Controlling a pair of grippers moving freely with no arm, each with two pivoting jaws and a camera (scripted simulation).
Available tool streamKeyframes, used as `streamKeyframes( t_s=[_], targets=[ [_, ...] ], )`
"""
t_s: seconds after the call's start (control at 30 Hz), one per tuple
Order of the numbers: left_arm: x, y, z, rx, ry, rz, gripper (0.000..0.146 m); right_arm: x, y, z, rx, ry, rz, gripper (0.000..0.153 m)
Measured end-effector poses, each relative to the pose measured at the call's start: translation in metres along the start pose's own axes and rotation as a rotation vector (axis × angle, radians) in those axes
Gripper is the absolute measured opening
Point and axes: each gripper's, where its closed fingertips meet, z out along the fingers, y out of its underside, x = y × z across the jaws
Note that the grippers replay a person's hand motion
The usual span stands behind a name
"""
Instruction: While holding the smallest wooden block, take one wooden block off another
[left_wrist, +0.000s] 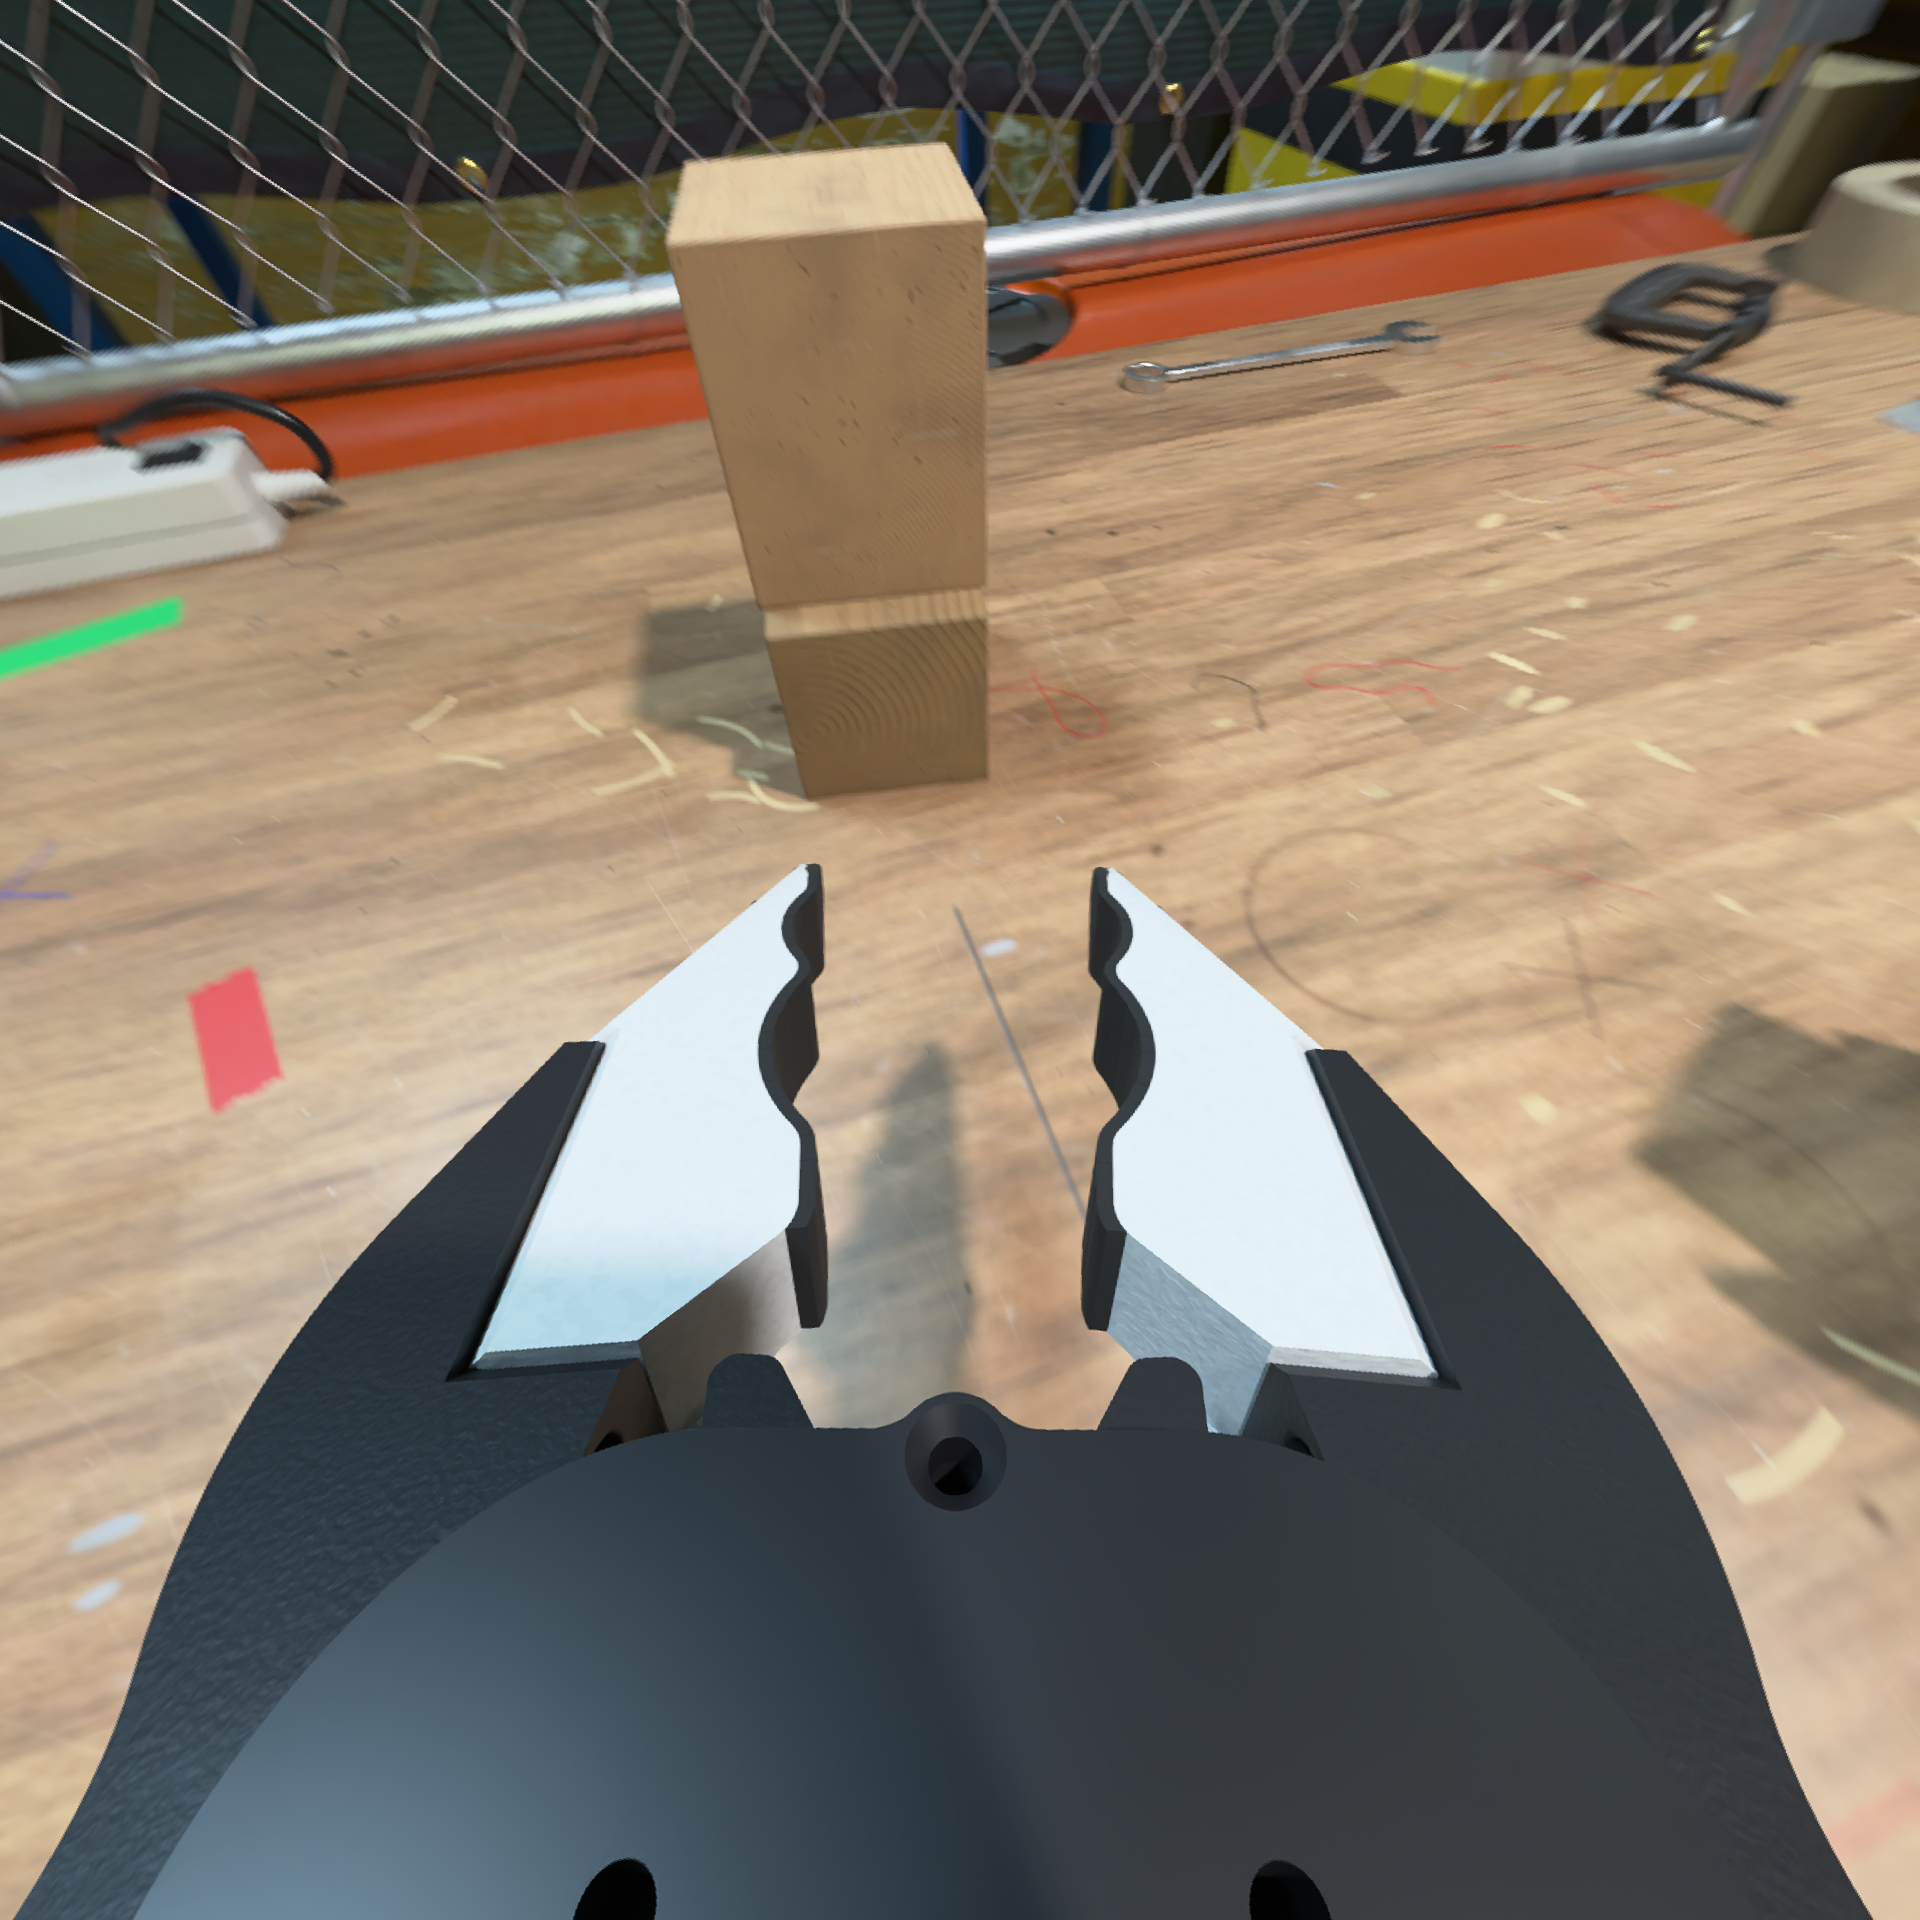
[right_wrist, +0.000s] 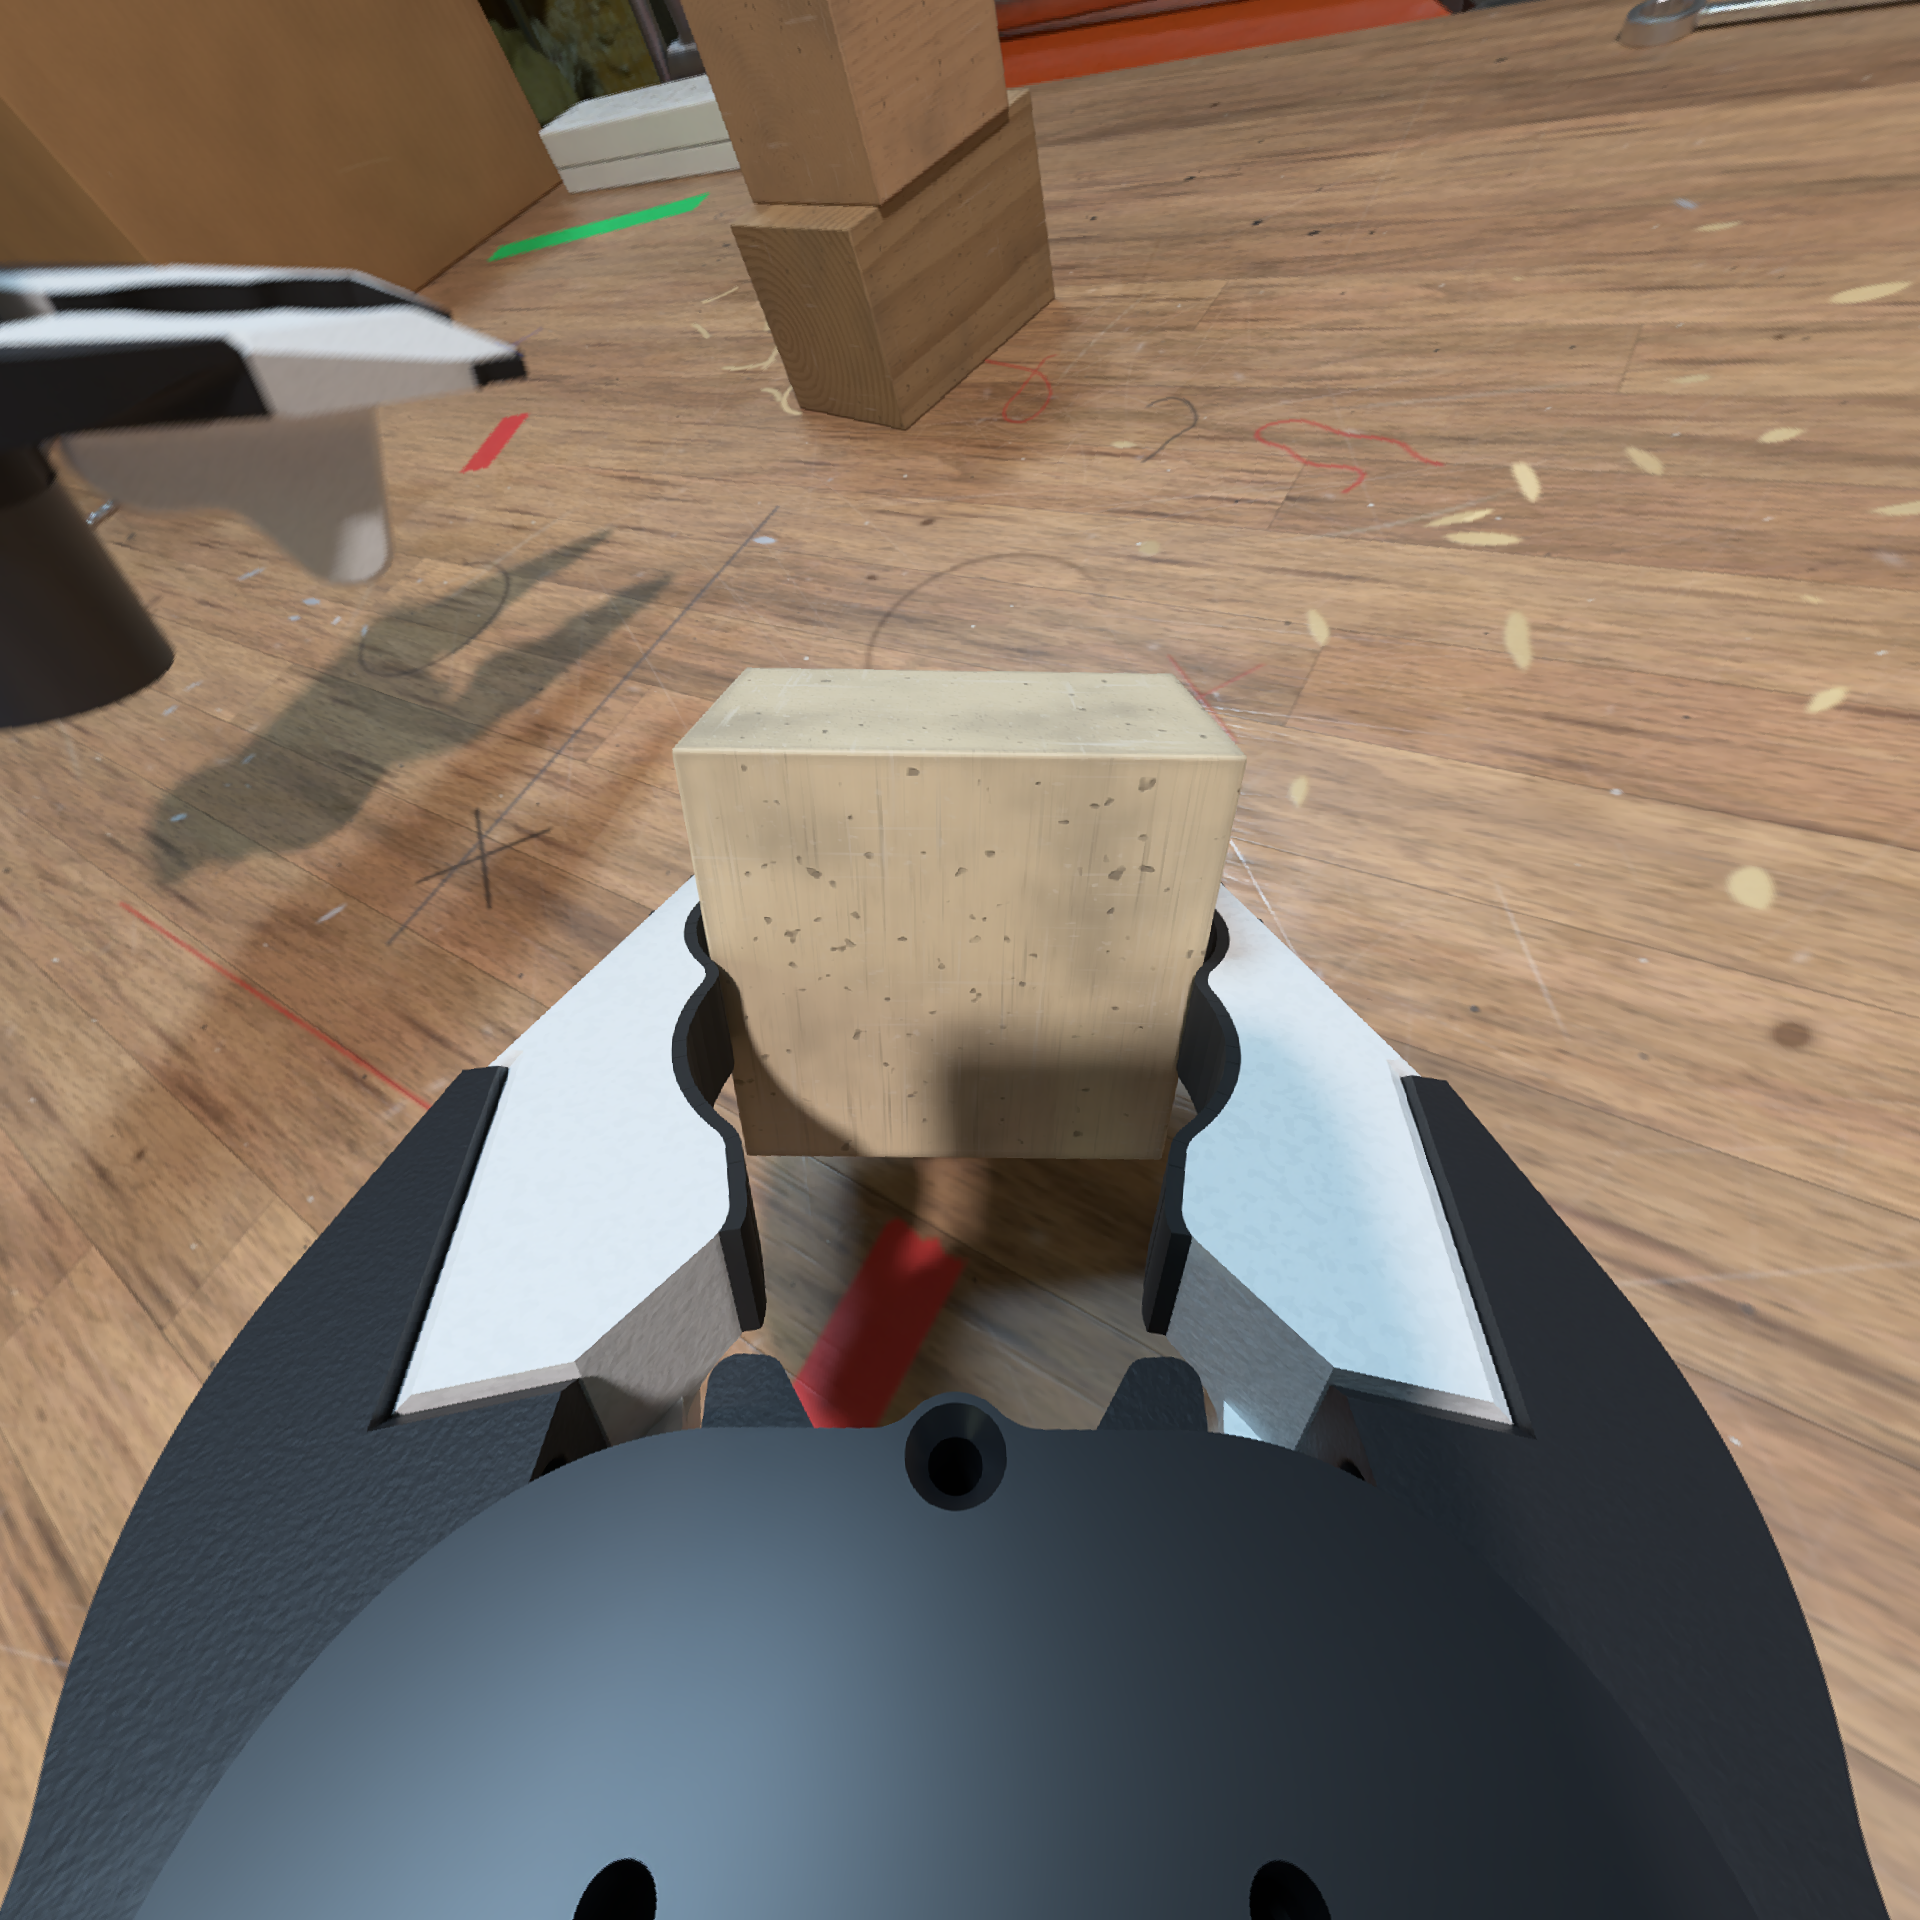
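We hold the smallest wooden block (right_wrist: 956, 914), pale and speckled, clenched between the pads of our right hand-held gripper (right_wrist: 956, 997), lifted clear of the desk (right_wrist: 1455, 935). Our left hand-held gripper (left_wrist: 954, 883) is released, its jaws apart and empty, aimed at the stack straight ahead and not yet touching it.

The stack is a tall upper block (left_wrist: 831, 364) standing on a shorter lower block (left_wrist: 888, 696). From the right wrist view the tall block sits set back from one edge of the lower one, leaving a step. We judge the step in hand to be the approach for the lift. To do it well, we should raise the left hand-held gripper to the tall block's level, straddle its side faces squarely, close firmly, then lift straight up so the lower block stays put. Meanwhile we keep the right grip steady and away from the stack.

The desk is scratched wood, strewn with shavings, pencil marks, and red tape (left_wrist: 237, 1037) and green tape (left_wrist: 94, 634). A power strip (left_wrist: 125, 509), a wrench (left_wrist: 1278, 358) and a clamp (left_wrist: 1694, 332) lie farther off, before an orange rail and a chain-link fence (left_wrist: 312, 156).
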Motion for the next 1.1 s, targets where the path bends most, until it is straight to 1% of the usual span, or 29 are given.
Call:
streamKeyframes(
  t_s=[0.1, 0.2, 0.27, 0.33, 0.43, 0.5, 0.57, 0.63, 0.73, 0.83, 0.87, 0.9, 0.97, 1.03, 1.1],
  targets=[
    [-0.009, -0.012, 0.025, -0.012, -0.069, 0.017, 0.039, 0.001, 0.0, -0.007, 0.02, 0.006, 0.003, 0.085],
    [-0.013, -0.016, 0.04, -0.018, -0.057, 0.032, 0.033, -0.003, 0.002, -0.012, 0.025, -0.02, 0.04, 0.085],
    [-0.02, -0.016, 0.041, -0.012, -0.082, 0.078, 0.029, -0.003, 0.005, -0.013, 0.012, -0.018, 0.037, 0.085],
    [-0.032, -0.015, 0.039, -0.002, -0.14, 0.123, 0.028, -0.002, 0.01, -0.013, -0.011, -0.012, 0.023, 0.085],
    [-0.036, -0.005, 0.038, -0.045, -0.13, 0.124, 0.023, -0.004, 0.011, -0.013, -0.015, -0.013, 0.009, 0.085],
    [-0.038, 0.0, 0.035, -0.055, -0.133, 0.121, 0.027, -0.006, 0.012, -0.011, -0.019, -0.01, -0.005, 0.085],
    [-0.033, 0.002, 0.024, -0.048, -0.091, 0.078, 0.034, -0.008, 0.013, -0.01, -0.027, -0.008, -0.016, 0.085],
    [-0.022, 0.011, 0.006, -0.046, -0.042, 0.044, 0.037, -0.008, 0.013, -0.009, -0.028, -0.01, -0.016, 0.085],
    [-0.014, 0.046, -0.024, -0.106, -0.015, 0.075, 0.045, -0.008, 0.012, -0.008, -0.025, -0.006, -0.011, 0.085],
    [-0.022, 0.089, -0.049, -0.151, -0.059, 0.139, 0.045, -0.007, 0.015, -0.005, -0.041, -0.009, -0.003, 0.085],
    [-0.022, 0.093, -0.053, -0.188, -0.057, 0.14, 0.045, -0.008, 0.015, -0.004, -0.045, -0.007, 0.0, 0.085],
    [-0.018, 0.09, -0.055, -0.203, -0.028, 0.128, 0.046, -0.009, 0.013, -0.003, -0.041, -0.009, 0.004, 0.085],
    [-0.009, 0.082, -0.056, -0.179, 0.056, 0.095, 0.053, -0.013, 0.011, 0.002, -0.031, -0.022, -0.002, 0.085],
    [-0.007, 0.093, -0.054, -0.207, 0.095, 0.08, 0.054, -0.016, 0.015, 0.008, -0.065, -0.023, -0.01, 0.085],
    [-0.012, 0.108, -0.052, -0.287, 0.093, 0.082, 0.059, -0.018, 0.015, 0.01, -0.071, -0.018, -0.027, 0.085]
  ],
)
